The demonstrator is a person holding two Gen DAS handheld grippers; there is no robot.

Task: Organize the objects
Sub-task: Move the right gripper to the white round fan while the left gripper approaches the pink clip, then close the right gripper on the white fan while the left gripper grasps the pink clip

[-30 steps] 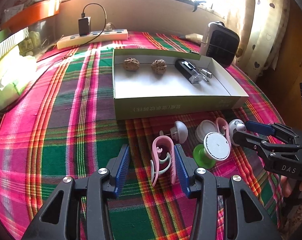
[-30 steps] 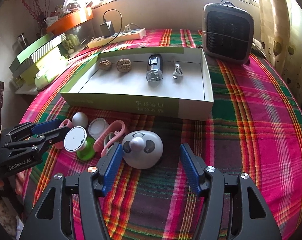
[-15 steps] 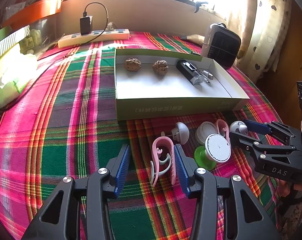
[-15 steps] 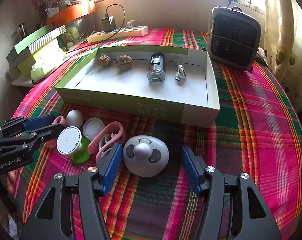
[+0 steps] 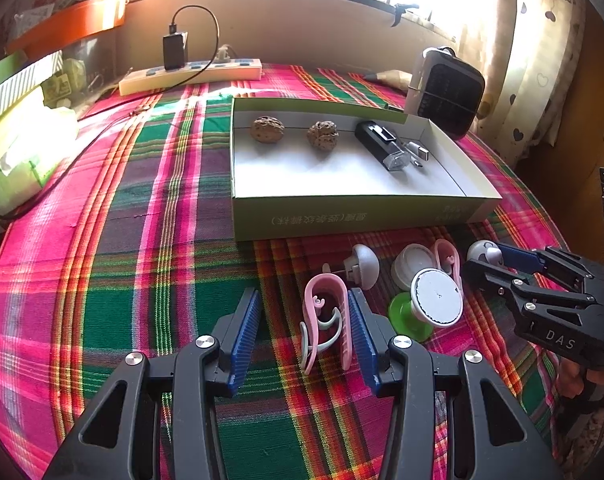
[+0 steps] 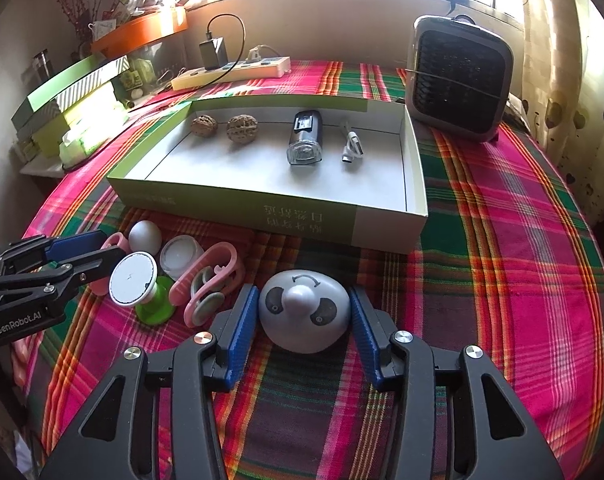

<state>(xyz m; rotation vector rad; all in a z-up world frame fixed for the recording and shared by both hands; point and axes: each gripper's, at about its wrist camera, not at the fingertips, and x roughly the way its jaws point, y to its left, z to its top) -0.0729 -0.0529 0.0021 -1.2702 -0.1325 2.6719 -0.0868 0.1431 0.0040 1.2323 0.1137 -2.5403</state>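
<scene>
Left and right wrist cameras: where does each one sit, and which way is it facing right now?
Left wrist: on the left gripper, angled down at a pink clip between its open fingers, toward the box; the right gripper shows at right.
Right wrist: on the right gripper, angled down at the panda toy, jaws closing around it; the left gripper shows at left.
Both share the box, walnuts, heater and power strip.

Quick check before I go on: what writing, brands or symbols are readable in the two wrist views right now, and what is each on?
"GenRobot.AI": side of the left claw.
"DAS": side of the right claw.
Curved arrow symbol: top of the panda-faced dome.
Chinese characters on the front wall of the green box: upside down and too blurred to read.
Nothing else is legible.
</scene>
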